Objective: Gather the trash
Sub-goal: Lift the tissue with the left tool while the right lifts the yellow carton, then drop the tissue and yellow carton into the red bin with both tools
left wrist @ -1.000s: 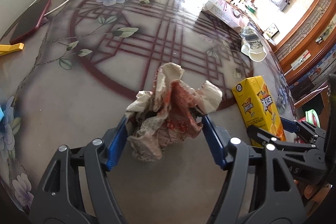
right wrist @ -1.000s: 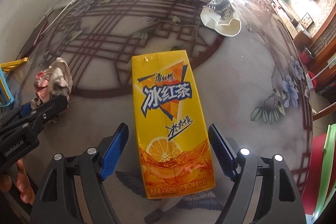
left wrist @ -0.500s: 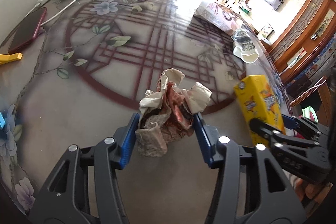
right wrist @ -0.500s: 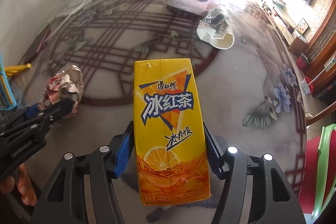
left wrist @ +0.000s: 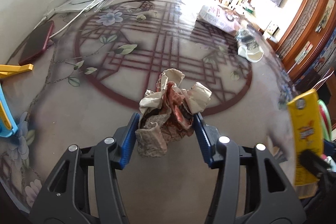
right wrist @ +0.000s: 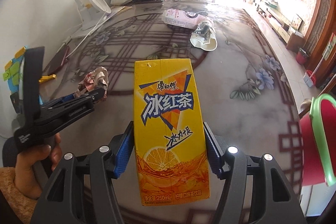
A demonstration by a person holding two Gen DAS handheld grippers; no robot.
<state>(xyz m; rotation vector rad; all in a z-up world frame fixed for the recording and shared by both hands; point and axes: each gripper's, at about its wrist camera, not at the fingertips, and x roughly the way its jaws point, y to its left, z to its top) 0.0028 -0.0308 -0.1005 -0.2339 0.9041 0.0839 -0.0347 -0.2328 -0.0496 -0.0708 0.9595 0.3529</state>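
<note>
Crumpled paper wrapper [left wrist: 171, 110] pinched in the left tool [left wrist: 166, 129], glossy yellow rectangular carton [right wrist: 168, 129] pinched in the right tool [right wrist: 168, 148].

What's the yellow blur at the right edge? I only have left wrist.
Observer: An iced-tea carton, orange slice printed on its front, clamped between the right tool pads.
Operator: Anywhere to dump it?
Observer: A red container with a green rim stands past the table edge, right of the carton.
Operator: What's behind my camera?
Observer: A hand in a fuzzy tan sleeve grips the left tool by its handle.
</note>
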